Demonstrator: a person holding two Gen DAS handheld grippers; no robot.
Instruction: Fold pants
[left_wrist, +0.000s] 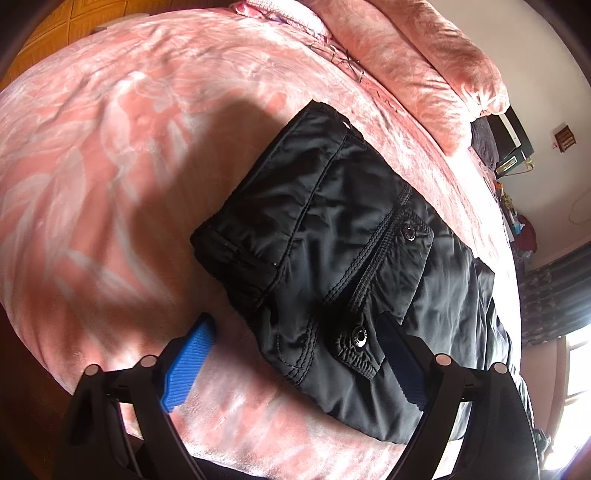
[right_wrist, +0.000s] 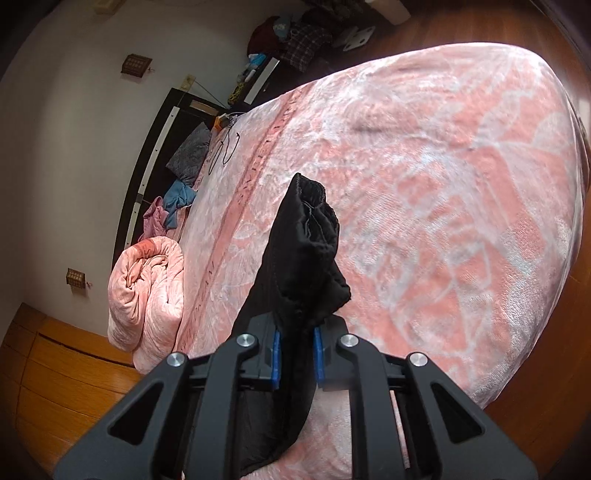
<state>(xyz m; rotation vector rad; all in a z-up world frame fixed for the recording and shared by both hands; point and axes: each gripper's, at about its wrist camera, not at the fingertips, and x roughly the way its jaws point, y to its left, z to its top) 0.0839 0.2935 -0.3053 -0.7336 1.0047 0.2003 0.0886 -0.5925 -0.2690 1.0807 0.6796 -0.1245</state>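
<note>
While left gripper (left_wrist: 295, 354) fingers spread over pants (left_wrist: 332, 236), right gripper (right_wrist: 297, 350) fingers clench pants fabric.

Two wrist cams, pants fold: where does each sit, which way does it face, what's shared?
Left wrist: on the left gripper, angled down at the black pants on the pink bedspread; its open blue fingers show.
Right wrist: on the right gripper, facing across the bed toward the wall; jaws clamp a pants end.
Shared: pants, bedspread.
</note>
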